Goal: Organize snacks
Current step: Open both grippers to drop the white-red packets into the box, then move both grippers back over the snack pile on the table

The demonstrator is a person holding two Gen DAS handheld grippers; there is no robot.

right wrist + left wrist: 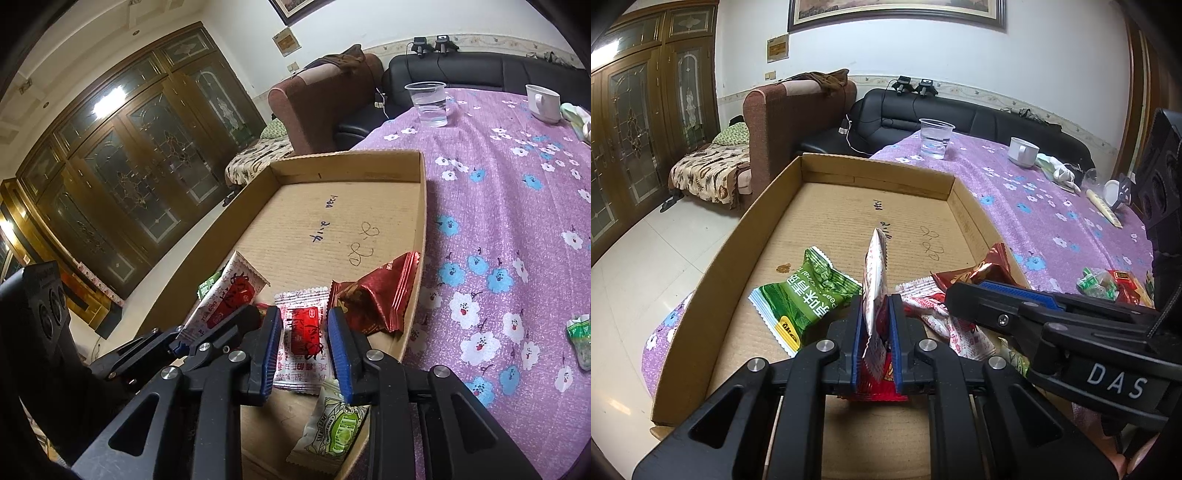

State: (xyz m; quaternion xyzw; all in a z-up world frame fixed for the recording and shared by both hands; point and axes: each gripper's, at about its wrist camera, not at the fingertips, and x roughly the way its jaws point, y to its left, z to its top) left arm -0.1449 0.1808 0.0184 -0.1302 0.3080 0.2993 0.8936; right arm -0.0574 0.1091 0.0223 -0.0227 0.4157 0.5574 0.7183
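The white-and-red packet stands on edge, pinched low between the blue pads of the left claw, so its top corner points up over the box. Held that way it hangs clear of the snacks below, which probably lets the person set it down flat wherever there is room. The left claw is clamped tight on it, over the near end of the box.

The right claw hovers just beside the left one, its jaws narrowly apart, with a second white-and-red packet lying flat on the box floor in the gap. The pads do not seem to press it, so this reads as a packet set down or about to be taken; I cannot tell which.

The box is a shallow cardboard tray sitting on the tabletop, its left side overhanging the edge. Its far half is bare cardboard with pen marks. The near half holds the snacks: a green packet to the left, a dark red foil packet leaning against the right wall, and a pale green packet nearest the right camera.

A few more snacks lie outside the box on the purple cloth, apparently yet to be gathered. Further off stand a plastic cup of water and a white mug.
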